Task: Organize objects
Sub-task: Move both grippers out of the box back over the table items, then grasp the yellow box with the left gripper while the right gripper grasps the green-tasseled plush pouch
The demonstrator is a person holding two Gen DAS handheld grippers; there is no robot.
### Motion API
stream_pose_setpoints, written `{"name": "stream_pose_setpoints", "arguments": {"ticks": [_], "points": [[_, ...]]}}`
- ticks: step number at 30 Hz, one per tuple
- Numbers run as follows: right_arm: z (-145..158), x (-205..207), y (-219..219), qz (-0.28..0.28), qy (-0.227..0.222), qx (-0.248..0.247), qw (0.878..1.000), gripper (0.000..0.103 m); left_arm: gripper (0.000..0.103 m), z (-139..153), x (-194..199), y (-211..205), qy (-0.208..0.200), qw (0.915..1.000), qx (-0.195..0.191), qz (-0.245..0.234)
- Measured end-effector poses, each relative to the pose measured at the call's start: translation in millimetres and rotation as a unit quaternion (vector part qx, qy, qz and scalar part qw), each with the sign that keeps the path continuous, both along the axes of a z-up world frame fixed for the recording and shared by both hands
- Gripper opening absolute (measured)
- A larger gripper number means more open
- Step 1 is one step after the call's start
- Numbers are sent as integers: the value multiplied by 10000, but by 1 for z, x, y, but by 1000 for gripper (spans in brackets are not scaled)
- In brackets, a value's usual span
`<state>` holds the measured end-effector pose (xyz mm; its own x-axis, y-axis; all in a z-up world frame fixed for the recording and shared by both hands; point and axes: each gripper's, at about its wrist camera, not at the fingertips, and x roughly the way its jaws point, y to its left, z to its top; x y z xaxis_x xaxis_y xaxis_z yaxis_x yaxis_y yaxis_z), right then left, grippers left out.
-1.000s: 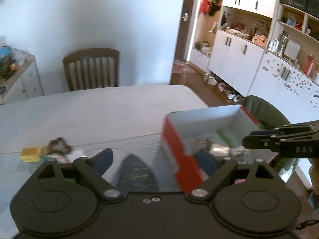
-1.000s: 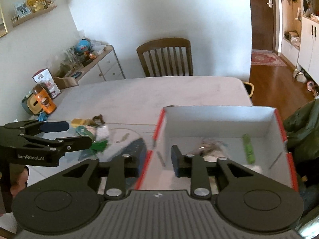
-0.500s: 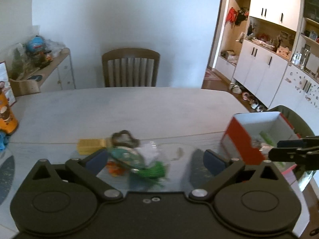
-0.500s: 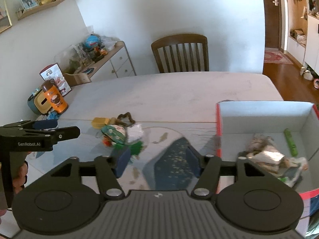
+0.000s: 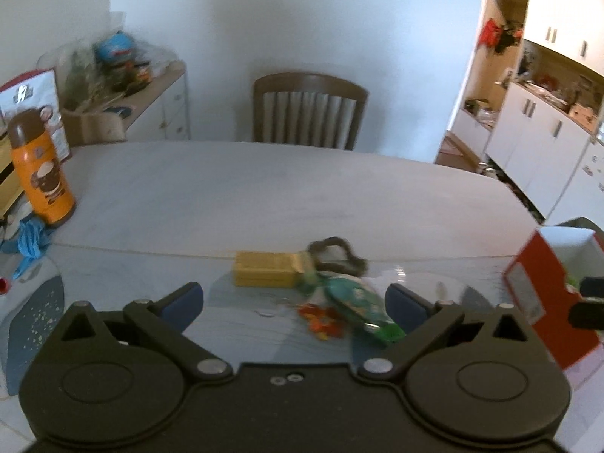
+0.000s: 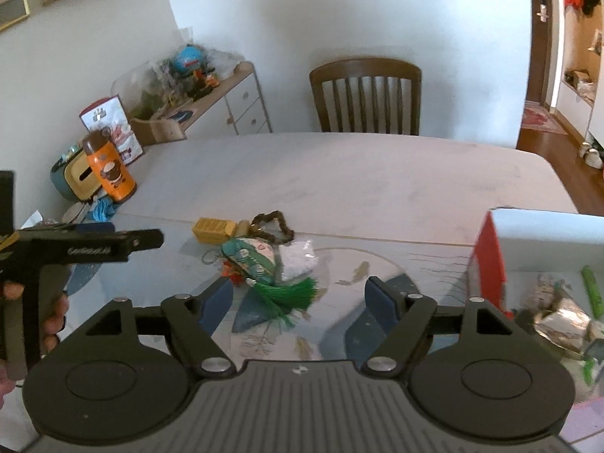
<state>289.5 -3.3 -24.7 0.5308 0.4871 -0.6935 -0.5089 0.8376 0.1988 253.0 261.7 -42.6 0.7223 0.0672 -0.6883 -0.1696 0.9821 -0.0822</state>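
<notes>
In your left wrist view, the camera has swung left since a second ago: the red-and-white box (image 5: 543,294), then central, now sits at the 3 o'clock edge. Your left hand-held gripper (image 5: 294,302) hangs above the table (image 5: 264,188) with its jaws spread wide, holding nothing. The small pile lies between its fingers: a yellow block (image 5: 264,273), a dark ring (image 5: 336,255) touching it at 1 o'clock, and a green tasselled charm (image 5: 358,304).

In your right wrist view, the box (image 6: 490,260) has likewise slid to 3 o'clock. Your right hand-held gripper (image 6: 298,300) is wide open and empty over the charm (image 6: 260,264). The box holds a green stick (image 6: 589,290) and crumpled wrappers (image 6: 558,317). Your left hand-held gripper (image 6: 151,239) enters at 9 o'clock, fingers around its handle.
</notes>
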Motion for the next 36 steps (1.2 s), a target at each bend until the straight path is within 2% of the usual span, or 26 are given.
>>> {"name": "stream_pose_setpoints", "arguments": {"ticks": [7,12,15,19,23,27,31,36], "points": [[-20,16,44,281,107,-226,9993,77,102,-21,36,29,172,9997,85,138],[-40,30,74,445,185,-400,9980,77,102,-44,65,35,456,9987,222,-65],[-52,36,89,555,222,-516,9969,77,102,-59,78,39,644,9978,144,-116],[-66,43,103,631,244,-671,9954,77,102,-66,90,40,703,9974,56,-178],[-76,51,114,693,214,-776,9943,77,102,-75,104,40,768,9966,228,-190],[-84,57,124,727,174,-827,9938,77,102,-83,111,43,835,9961,230,-149],[-93,63,136,845,191,-876,9924,77,102,-88,117,44,933,9954,12,-200],[-103,69,150,910,143,-944,9913,77,102,-94,122,49,985,9951,5,-39]]}}
